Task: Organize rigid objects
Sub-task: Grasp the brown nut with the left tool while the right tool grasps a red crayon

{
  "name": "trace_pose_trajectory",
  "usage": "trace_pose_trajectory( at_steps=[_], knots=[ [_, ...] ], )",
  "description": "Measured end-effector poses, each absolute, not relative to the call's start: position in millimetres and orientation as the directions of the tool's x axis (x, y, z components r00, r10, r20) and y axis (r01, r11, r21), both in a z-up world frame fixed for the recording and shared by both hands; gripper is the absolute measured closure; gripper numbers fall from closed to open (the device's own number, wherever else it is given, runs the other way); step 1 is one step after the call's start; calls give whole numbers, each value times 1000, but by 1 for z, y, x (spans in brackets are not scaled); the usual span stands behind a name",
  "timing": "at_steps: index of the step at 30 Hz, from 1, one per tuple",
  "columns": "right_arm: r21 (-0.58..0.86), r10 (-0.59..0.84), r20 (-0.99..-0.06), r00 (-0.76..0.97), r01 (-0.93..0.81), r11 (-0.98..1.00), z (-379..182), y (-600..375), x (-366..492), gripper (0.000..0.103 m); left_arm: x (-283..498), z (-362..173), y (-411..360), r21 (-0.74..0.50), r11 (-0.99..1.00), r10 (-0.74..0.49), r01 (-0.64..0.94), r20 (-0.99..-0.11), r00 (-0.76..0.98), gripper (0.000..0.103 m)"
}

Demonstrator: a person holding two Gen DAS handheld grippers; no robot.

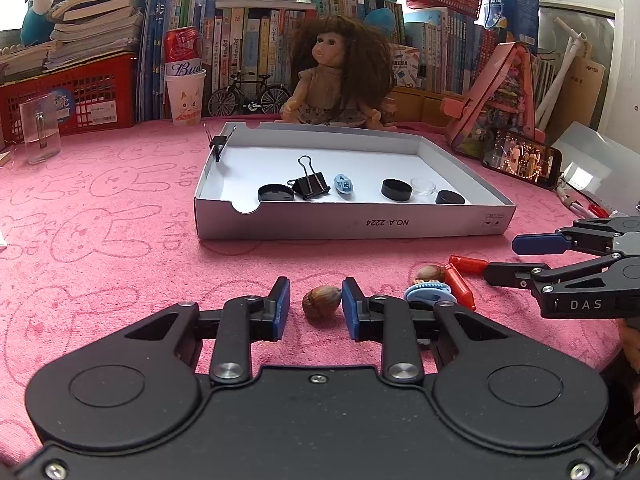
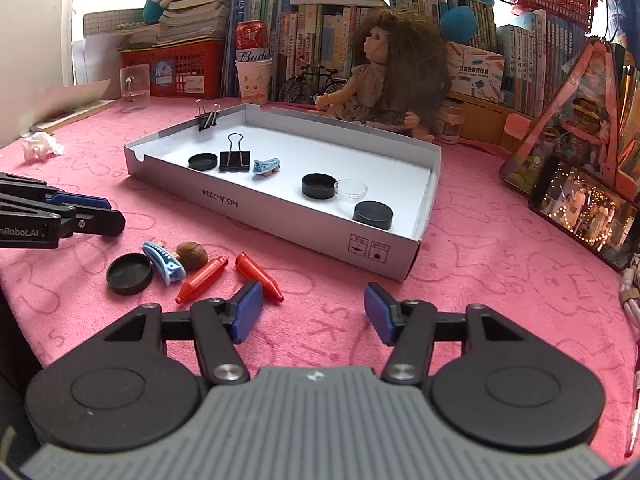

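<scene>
My left gripper (image 1: 316, 306) sits low over the pink cloth with its jaws narrow. A brown nut (image 1: 322, 304) lies between the pads, with cloth showing on its left side. Beside it are a second nut (image 2: 192, 255), a blue hair clip (image 2: 164, 262), a black lid (image 2: 130, 274) and two red crayon-like pieces (image 2: 202, 280) (image 2: 258, 276). My right gripper (image 2: 314, 312) is open and holds nothing, just right of the red pieces. The white box tray (image 1: 352, 224) holds black lids, a black binder clip (image 1: 308, 184), a blue clip and a clear dish.
A doll (image 1: 336, 76) sits behind the tray, in front of rows of books. A lit phone (image 2: 584, 208) leans at the right. A clear glass (image 1: 40, 128), a red basket and a paper cup with a can stand at the back left. A crumpled tissue (image 2: 40, 148) lies at the left.
</scene>
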State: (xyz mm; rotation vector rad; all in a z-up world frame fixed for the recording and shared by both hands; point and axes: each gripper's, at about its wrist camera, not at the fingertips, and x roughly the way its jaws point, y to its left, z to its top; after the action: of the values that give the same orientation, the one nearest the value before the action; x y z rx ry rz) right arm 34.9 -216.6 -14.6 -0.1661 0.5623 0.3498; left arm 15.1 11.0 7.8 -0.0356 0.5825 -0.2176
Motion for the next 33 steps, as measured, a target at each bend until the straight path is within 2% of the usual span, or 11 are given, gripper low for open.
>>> trace_pose_trajectory(
  at_steps=[4, 8, 10, 14, 17, 25, 33],
  knots=[
    [-76, 291, -541, 789, -391, 917, -17, -205, 32, 33, 16, 6, 9, -84, 978, -205, 190, -543, 814, 72],
    [-107, 250, -519, 817, -352, 930, -20, -194, 33, 34, 17, 2, 6, -73, 977, -206, 199, -543, 814, 73],
    [-104, 243, -509, 826, -339, 935, -22, -191, 33, 51, 16, 0, 2, -44, 976, -205, 215, -532, 821, 83],
    [-91, 264, -505, 822, -355, 931, -22, -183, 29, 79, 14, -1, -4, -19, 973, -205, 230, -527, 825, 84],
    [-94, 254, -503, 826, -345, 934, -22, -177, 27, 88, 14, 2, -4, -35, 971, -217, 235, -529, 821, 84],
    [-23, 219, -507, 834, -267, 963, -15, -183, 33, 89, 20, 21, -5, -24, 972, -216, 234, -481, 850, 84],
    [-15, 208, -474, 855, -244, 970, -3, -187, 28, 89, 35, 34, -1, -49, 976, -212, 214, -459, 863, 84]
  ],
)
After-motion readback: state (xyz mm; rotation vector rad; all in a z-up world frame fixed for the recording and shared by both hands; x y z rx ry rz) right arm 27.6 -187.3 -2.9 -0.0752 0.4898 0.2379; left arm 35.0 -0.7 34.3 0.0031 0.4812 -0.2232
